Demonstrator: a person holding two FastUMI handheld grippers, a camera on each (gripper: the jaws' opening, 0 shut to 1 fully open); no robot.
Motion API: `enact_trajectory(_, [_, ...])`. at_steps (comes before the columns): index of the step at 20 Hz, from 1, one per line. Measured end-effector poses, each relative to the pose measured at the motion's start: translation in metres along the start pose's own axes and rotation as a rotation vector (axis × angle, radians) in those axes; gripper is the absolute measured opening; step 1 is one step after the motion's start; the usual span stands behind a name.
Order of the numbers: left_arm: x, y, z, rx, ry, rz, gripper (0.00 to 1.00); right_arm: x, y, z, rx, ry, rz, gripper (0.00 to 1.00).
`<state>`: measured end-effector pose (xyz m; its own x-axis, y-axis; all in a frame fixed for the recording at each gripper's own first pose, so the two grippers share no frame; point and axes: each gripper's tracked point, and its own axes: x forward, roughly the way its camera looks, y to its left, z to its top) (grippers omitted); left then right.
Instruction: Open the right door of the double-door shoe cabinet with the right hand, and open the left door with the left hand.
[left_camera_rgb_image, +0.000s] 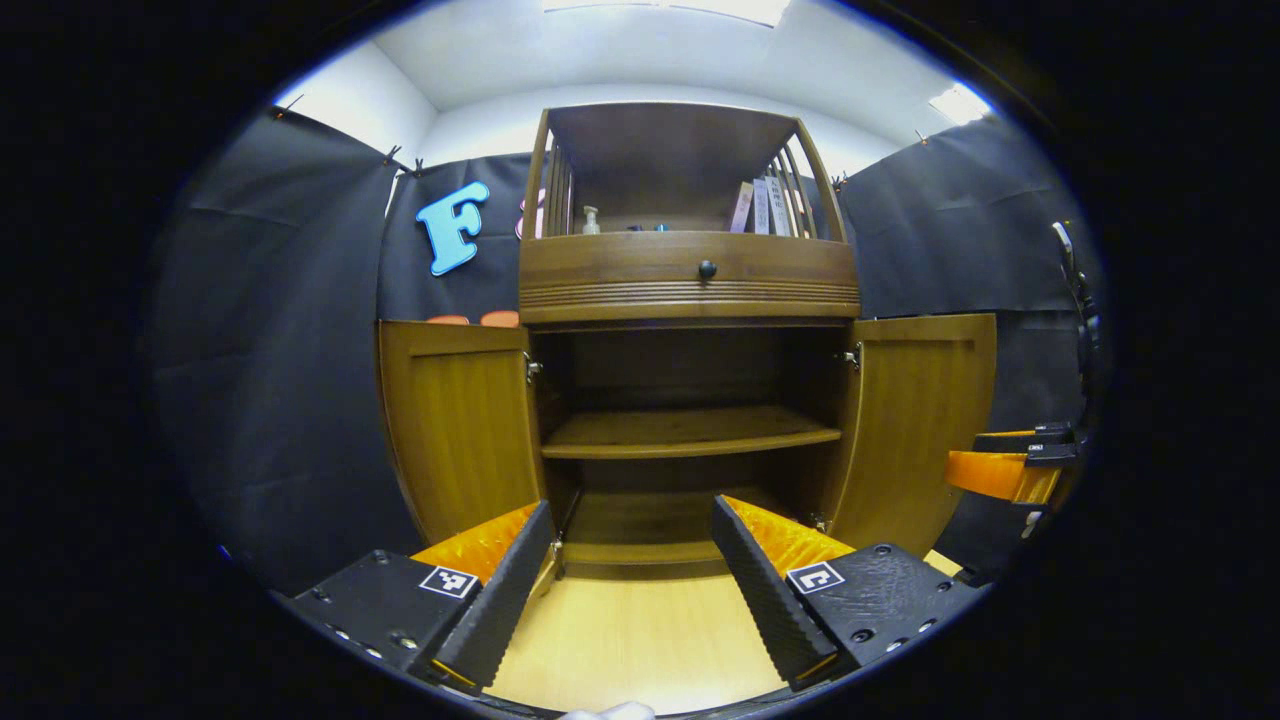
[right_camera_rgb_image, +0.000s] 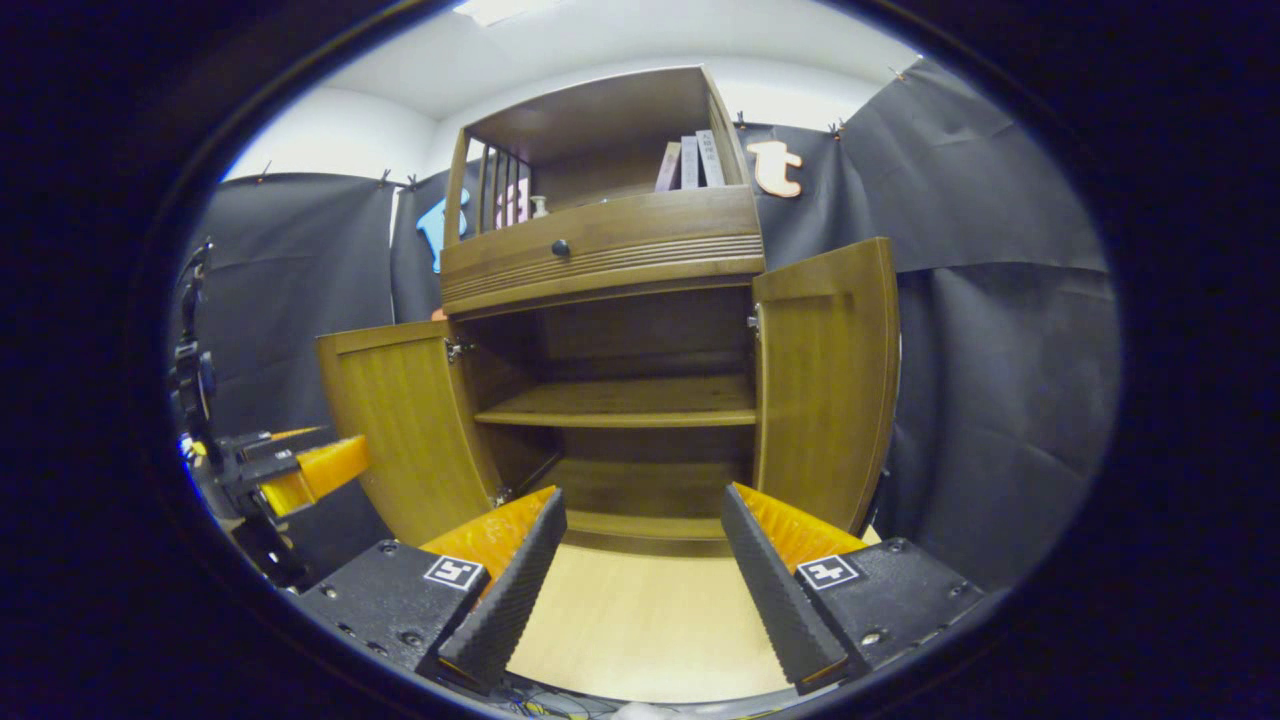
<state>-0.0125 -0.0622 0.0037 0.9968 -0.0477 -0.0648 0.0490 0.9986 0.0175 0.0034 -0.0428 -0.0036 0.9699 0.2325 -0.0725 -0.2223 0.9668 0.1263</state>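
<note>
A brown wooden shoe cabinet (left_camera_rgb_image: 688, 280) (right_camera_rgb_image: 600, 255) stands ahead with both lower doors swung wide. Its left door (left_camera_rgb_image: 460, 425) (right_camera_rgb_image: 405, 430) and right door (left_camera_rgb_image: 915, 420) (right_camera_rgb_image: 825, 385) stand out to either side, showing a bare inner shelf (left_camera_rgb_image: 690, 432) (right_camera_rgb_image: 625, 402). My left gripper (left_camera_rgb_image: 632, 520) is open, low in front of the cabinet, holding nothing. My right gripper (right_camera_rgb_image: 643, 505) is open too, apart from the doors. The right gripper also shows at the right edge of the left gripper view (left_camera_rgb_image: 1010, 465); the left gripper shows at the left edge of the right gripper view (right_camera_rgb_image: 290, 465).
A drawer with a dark knob (left_camera_rgb_image: 707, 269) (right_camera_rgb_image: 560, 247) sits above the doors. The open top shelf holds books (left_camera_rgb_image: 760, 206) (right_camera_rgb_image: 690, 162) and a small bottle (left_camera_rgb_image: 591, 220). Light wooden floor (left_camera_rgb_image: 630, 640) (right_camera_rgb_image: 640, 620) lies before the cabinet. Black cloth walls surround the booth.
</note>
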Motion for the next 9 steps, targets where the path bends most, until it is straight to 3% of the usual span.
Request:
enact_trajectory(1, [0.0,-0.007,-0.004,-0.003,0.012,-0.001,0.96,0.002,-0.004,0.0,0.002,0.002,0.004,0.99])
enact_trajectory(9, [-0.005,-0.005,-0.006,0.0,0.017,0.092,0.96,0.011,-0.023,0.006,-0.006,0.005,0.01,0.99])
